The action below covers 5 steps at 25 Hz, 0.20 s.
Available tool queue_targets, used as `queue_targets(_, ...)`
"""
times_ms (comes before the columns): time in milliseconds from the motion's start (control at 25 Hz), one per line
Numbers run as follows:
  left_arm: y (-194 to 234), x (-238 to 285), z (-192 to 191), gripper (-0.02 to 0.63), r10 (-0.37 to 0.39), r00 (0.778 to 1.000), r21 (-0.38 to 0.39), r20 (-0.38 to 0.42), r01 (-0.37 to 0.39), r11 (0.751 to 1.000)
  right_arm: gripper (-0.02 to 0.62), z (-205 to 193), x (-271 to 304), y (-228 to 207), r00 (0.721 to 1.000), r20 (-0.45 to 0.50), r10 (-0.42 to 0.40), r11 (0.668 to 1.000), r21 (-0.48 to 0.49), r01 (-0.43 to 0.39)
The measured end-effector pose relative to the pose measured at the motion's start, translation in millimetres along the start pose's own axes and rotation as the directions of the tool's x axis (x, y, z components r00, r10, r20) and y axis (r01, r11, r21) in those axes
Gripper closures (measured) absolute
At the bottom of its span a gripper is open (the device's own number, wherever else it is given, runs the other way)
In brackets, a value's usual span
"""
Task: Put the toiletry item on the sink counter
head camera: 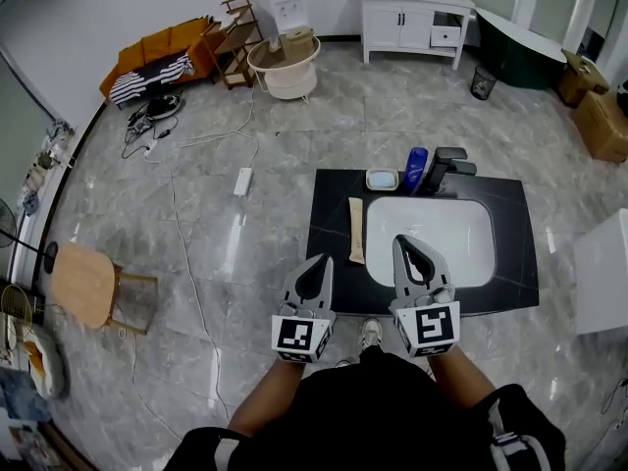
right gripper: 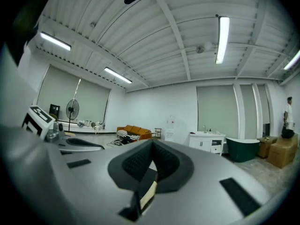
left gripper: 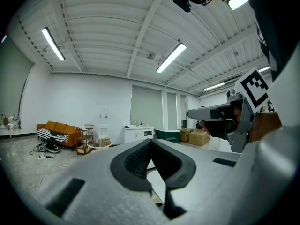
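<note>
A black sink counter (head camera: 329, 204) with a white basin (head camera: 432, 238) stands just in front of me. A beige tube-shaped toiletry item (head camera: 356, 230) lies on the counter left of the basin. A blue bottle (head camera: 415, 170), a small soap dish (head camera: 382, 179) and a black faucet (head camera: 446, 168) sit along the far rim. My left gripper (head camera: 315, 263) hovers over the near left edge, shut and holding nothing (left gripper: 151, 142). My right gripper (head camera: 404, 243) hangs over the basin's near side, also shut with nothing in it (right gripper: 152, 144). Both point level, out across the room.
A white vanity cabinet (head camera: 412, 18), a dark bathtub (head camera: 520, 52) and a bin (head camera: 482, 82) line the far wall. An orange sofa (head camera: 162, 57), a round tub (head camera: 285, 67), a power strip (head camera: 242, 181) with cables and a wooden chair (head camera: 83, 283) stand left. Cardboard boxes (head camera: 603, 121) are at the right.
</note>
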<state>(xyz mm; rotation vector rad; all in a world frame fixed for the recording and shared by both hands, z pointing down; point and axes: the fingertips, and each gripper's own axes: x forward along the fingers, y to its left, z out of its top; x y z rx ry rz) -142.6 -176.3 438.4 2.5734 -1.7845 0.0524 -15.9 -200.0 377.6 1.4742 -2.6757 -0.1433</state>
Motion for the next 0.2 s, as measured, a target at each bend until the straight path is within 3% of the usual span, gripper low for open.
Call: queue_targets(200,5,-5,1,0.594,0.023,1.000,0.005,0.001,-0.023,1.000,0.592,17,-4,3,0.999,0.033,0.014,1.000,-0.007,-0.014)
